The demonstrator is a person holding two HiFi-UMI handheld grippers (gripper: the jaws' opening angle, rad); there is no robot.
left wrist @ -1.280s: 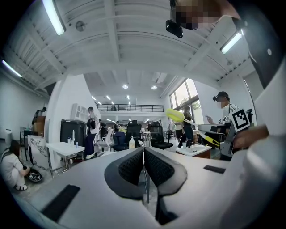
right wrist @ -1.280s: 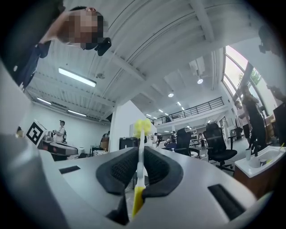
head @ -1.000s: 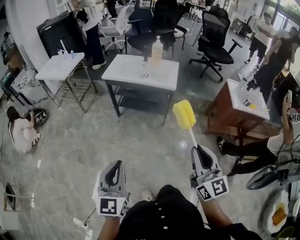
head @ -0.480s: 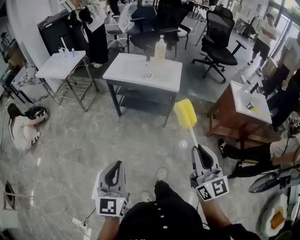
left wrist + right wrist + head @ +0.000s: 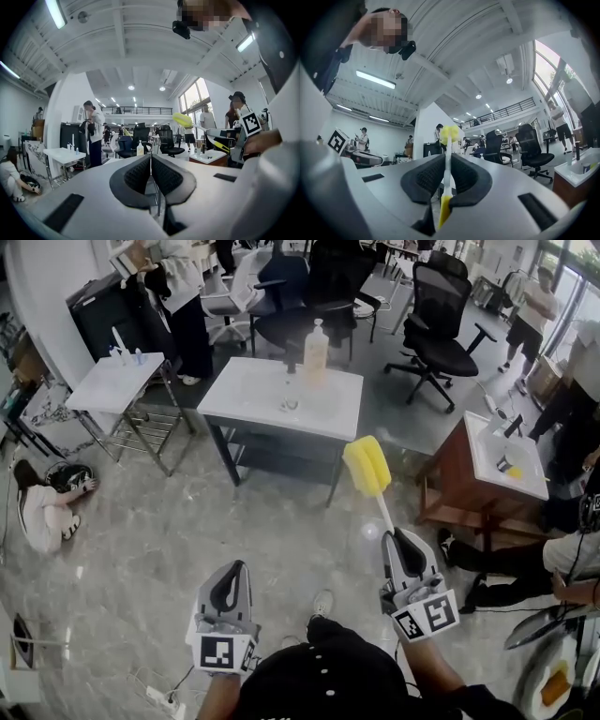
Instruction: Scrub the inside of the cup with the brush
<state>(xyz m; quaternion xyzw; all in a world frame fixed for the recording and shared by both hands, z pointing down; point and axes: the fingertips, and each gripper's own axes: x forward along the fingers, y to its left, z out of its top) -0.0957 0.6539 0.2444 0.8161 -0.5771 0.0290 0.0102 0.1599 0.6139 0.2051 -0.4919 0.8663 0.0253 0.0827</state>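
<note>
My right gripper (image 5: 397,538) is shut on the white stem of a brush whose yellow sponge head (image 5: 367,467) sticks out forward and up. In the right gripper view the stem (image 5: 448,164) runs between the closed pads to the yellow head (image 5: 450,132). My left gripper (image 5: 233,570) is held low beside it, shut with nothing in it; its pads meet in the left gripper view (image 5: 151,158). Ahead stands a white table (image 5: 253,399) with a small clear cup (image 5: 290,401) and a soap bottle (image 5: 316,351). Both grippers are well short of the table.
A wooden stand with a white basin (image 5: 487,442) is at the right, with a person sitting on the floor beside it (image 5: 525,559). A small white side table (image 5: 108,385) and another seated person (image 5: 42,507) are at the left. Office chairs (image 5: 441,324) stand behind the table.
The white table and side table have drawn a little nearer in the head view. Both grippers keep the same pose, the brush still held. People at the right have shifted.
</note>
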